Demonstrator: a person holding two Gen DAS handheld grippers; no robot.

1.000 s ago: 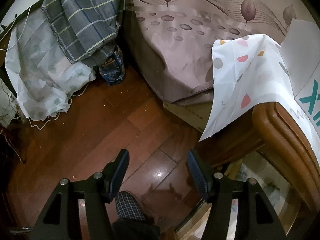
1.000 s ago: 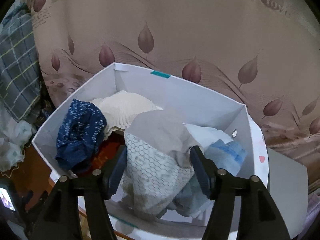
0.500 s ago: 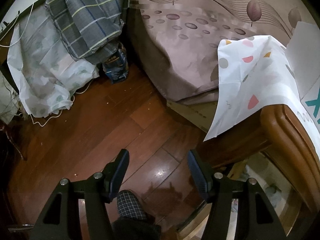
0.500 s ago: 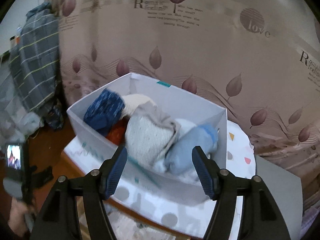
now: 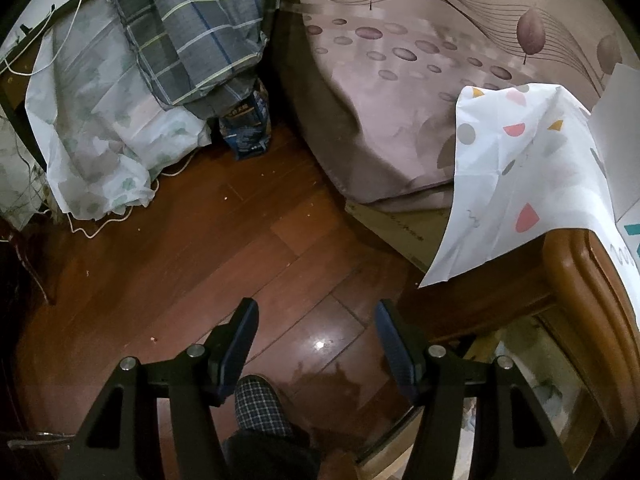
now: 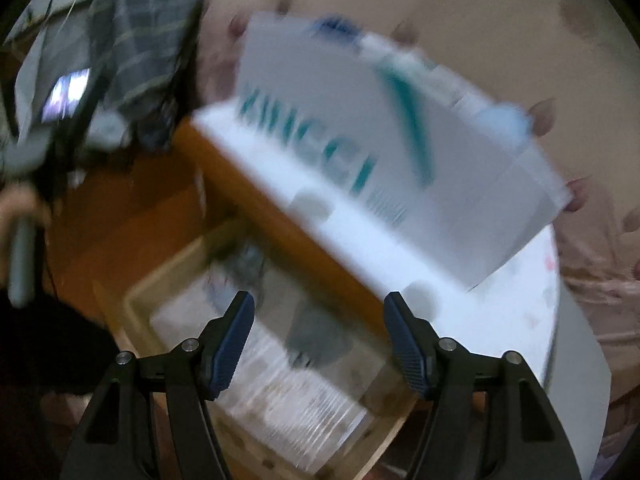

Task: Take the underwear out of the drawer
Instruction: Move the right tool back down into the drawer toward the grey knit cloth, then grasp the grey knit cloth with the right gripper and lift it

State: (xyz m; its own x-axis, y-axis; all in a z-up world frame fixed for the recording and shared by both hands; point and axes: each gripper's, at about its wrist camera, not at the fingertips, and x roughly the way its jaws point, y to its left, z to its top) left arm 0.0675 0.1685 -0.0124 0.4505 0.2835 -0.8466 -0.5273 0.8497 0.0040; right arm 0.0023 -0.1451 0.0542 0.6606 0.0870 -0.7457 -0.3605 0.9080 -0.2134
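Dark reddish wood flooring (image 5: pixel 168 264) fills my left wrist view, with a bed in a leaf-printed brown sheet (image 5: pixel 408 92) beyond it and a grey plaid cloth (image 5: pixel 192 28) heaped over pale floral fabric at the upper left. My left gripper (image 5: pixel 316 332) points down at the bare boards, its fingers spread with nothing between them; a checked slipper (image 5: pixel 260 408) shows just below them. At the right edge, a white cloth with coloured shapes (image 5: pixel 520 184) drapes over the corner of a wooden cabinet (image 5: pixel 592 292).

My right wrist view is heavily blurred. My right gripper (image 6: pixel 320 340) has its fingers spread and empty above an open drawer (image 6: pixel 148 292) under the cabinet top. Inside the drawer I make out pale folded items and one dark grey-blue piece (image 6: pixel 320 336), probably underwear, though the blur keeps me from saying which. On the cabinet top stands a white box with teal lettering (image 6: pixel 360 136), with blue fabric showing at its rim.
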